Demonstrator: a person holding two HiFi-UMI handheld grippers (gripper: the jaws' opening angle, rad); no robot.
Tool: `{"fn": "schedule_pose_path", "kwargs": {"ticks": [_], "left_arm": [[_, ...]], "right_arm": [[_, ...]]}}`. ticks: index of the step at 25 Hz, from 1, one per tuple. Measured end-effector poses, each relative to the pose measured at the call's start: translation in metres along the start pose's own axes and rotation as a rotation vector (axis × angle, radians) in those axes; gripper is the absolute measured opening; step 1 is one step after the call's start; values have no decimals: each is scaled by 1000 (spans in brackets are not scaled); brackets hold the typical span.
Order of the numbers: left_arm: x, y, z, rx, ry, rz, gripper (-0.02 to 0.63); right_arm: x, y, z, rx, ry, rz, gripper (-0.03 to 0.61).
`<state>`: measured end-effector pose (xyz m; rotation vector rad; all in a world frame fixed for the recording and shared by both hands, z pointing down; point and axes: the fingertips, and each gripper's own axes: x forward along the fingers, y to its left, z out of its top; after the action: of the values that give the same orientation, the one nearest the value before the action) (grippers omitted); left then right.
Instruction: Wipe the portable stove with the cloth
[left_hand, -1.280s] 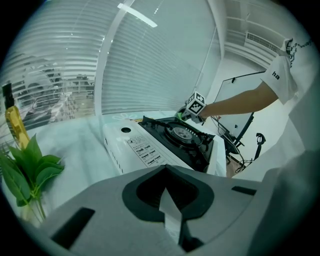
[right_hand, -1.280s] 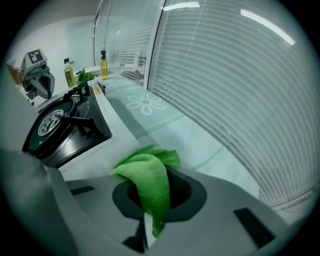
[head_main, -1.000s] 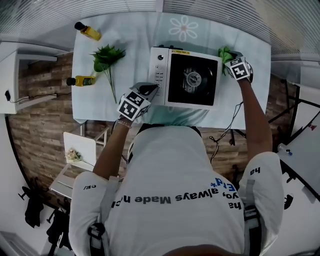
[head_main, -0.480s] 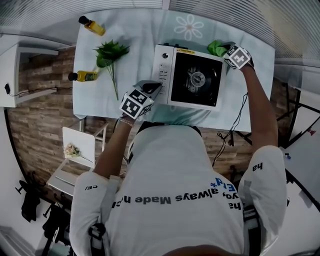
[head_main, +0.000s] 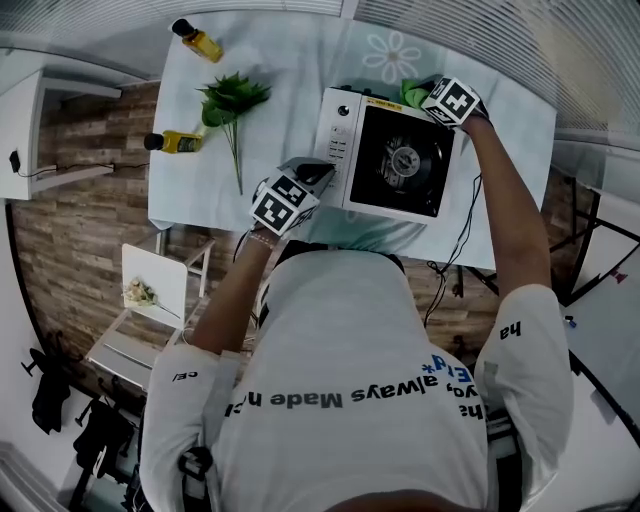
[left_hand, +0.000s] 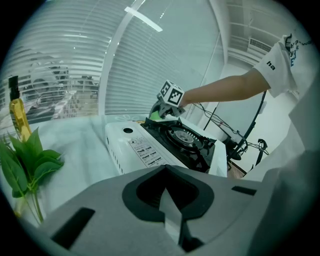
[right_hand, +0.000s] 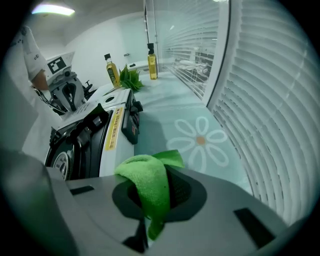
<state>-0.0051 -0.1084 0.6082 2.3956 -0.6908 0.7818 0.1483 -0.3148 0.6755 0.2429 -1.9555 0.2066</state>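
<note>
Left of the work, two yellow oil bottles (head_main: 198, 40) and a green leafy sprig (head_main: 232, 100) lie on the pale flower-print table (head_main: 290, 80), well apart from the stove and out of the way.

The left tool (head_main: 312, 172) sits just beside the near left corner of the white portable gas stove with the black burner top (head_main: 395, 160). Its jaws are pressed together with nothing between them (left_hand: 172, 220). Contact with the stove casing cannot be confirmed.

The right tool (head_main: 427, 95) is at the stove's far edge, towards the right corner, pinching the bright green cloth (right_hand: 147, 182). A fold of the cloth stands up above the jaws.

In the head view the cloth (head_main: 410, 92) lies over the far rim. Whether it presses on the surface cannot be told.

Judgement: the unwiped black top lies nearward and leftward from the cloth, so the wiping stroke falls to the right tool, drawn towards the person.
</note>
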Motion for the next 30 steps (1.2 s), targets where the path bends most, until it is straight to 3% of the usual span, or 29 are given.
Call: {"fn": "schedule_pose_path", "kwargs": {"ticks": [7,12,17,21,26,30], "left_arm": [[1,0,2,8,-7,-4,12],[3,1,4,9,-18,-7,12],[-4,-2,-4,68,7,39,12],[-16,-13,-16,14,-12,21,12],[-26,-23,-33,-24,-17,24,12],[-31,-30,-43,-37,-16,24,12]], "right_arm": [[16,12,47,-50,-30,12,23],[19,12,56,-75,-28,-5,23],[2,-5,86,-135,-70,-132,23],[-5,2,146,-252,-138,-175,23],[18,39,207,-392,-140,-118,23],[45,73,225,-507,-73,-49,23]]}}
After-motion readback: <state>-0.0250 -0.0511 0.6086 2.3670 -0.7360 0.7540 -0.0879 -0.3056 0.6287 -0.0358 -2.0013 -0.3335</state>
